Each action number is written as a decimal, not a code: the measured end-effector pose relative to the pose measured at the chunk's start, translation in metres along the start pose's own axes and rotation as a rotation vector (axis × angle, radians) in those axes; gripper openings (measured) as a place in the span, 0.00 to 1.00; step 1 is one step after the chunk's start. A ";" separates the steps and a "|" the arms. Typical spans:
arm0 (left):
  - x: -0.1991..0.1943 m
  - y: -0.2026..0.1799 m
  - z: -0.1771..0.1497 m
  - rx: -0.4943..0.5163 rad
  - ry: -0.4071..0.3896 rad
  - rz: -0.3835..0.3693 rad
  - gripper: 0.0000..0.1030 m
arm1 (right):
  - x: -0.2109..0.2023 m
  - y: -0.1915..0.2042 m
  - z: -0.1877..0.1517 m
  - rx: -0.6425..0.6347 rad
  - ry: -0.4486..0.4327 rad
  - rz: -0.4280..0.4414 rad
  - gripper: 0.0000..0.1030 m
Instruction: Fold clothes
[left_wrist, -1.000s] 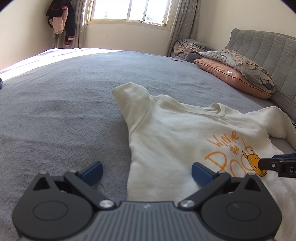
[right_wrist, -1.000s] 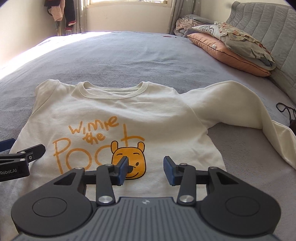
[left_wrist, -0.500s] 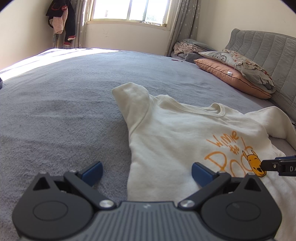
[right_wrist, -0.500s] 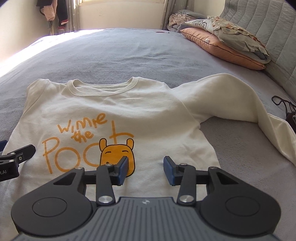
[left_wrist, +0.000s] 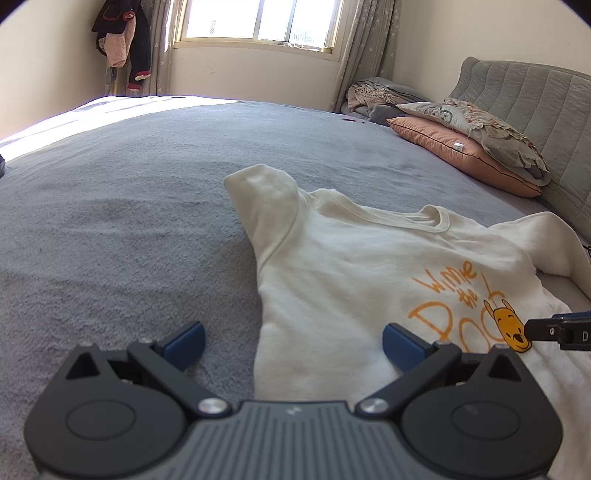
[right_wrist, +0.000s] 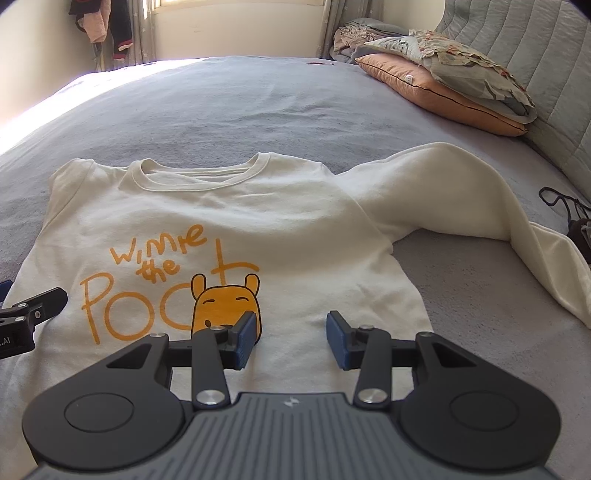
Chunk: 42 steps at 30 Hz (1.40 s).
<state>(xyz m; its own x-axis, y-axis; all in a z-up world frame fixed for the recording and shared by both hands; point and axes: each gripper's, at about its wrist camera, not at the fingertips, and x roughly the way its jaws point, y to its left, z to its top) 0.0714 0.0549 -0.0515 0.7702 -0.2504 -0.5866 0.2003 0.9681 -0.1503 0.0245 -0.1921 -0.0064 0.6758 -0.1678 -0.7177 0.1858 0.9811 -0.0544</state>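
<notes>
A cream sweatshirt (right_wrist: 236, 221) with an orange bear print (right_wrist: 225, 306) lies face up on the grey bed (left_wrist: 129, 206). Its right sleeve (right_wrist: 461, 192) trails off to the right, while the left sleeve (left_wrist: 266, 192) shows only as a short stub. My left gripper (left_wrist: 293, 345) stands wide open low over the shirt's left edge, one finger over bedding and one over cloth. My right gripper (right_wrist: 291, 338) is open above the lower front of the shirt, beside the bear, with nothing pinched. Each gripper shows at the edge of the other's view: the right gripper's finger (left_wrist: 557, 330), the left gripper's finger (right_wrist: 33, 314).
Stacked pillows (right_wrist: 443, 85) lean on a grey padded headboard (right_wrist: 535, 48) at the back right, with a heap of clothes (left_wrist: 373, 96) behind them. A dark strap (right_wrist: 561, 206) lies on the bed by the sleeve. Garments hang (left_wrist: 122, 40) beside the window (left_wrist: 258, 22).
The right gripper has drifted slightly to the right over the shirt front. The left gripper has stayed still, and both sets of jaws stand as before.
</notes>
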 end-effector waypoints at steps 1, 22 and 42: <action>0.000 0.000 0.000 0.000 0.000 0.000 1.00 | 0.000 0.000 0.000 0.000 0.000 0.000 0.43; 0.000 0.000 0.000 0.000 0.000 0.000 1.00 | -0.006 0.002 0.003 -0.001 -0.009 0.008 0.43; 0.000 0.000 0.000 0.000 0.000 0.001 1.00 | -0.008 -0.003 0.003 0.021 -0.007 0.020 0.43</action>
<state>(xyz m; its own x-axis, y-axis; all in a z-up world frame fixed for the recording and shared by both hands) 0.0713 0.0550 -0.0515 0.7704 -0.2499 -0.5865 0.1998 0.9683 -0.1502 0.0201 -0.1941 0.0015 0.6848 -0.1488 -0.7134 0.1868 0.9821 -0.0256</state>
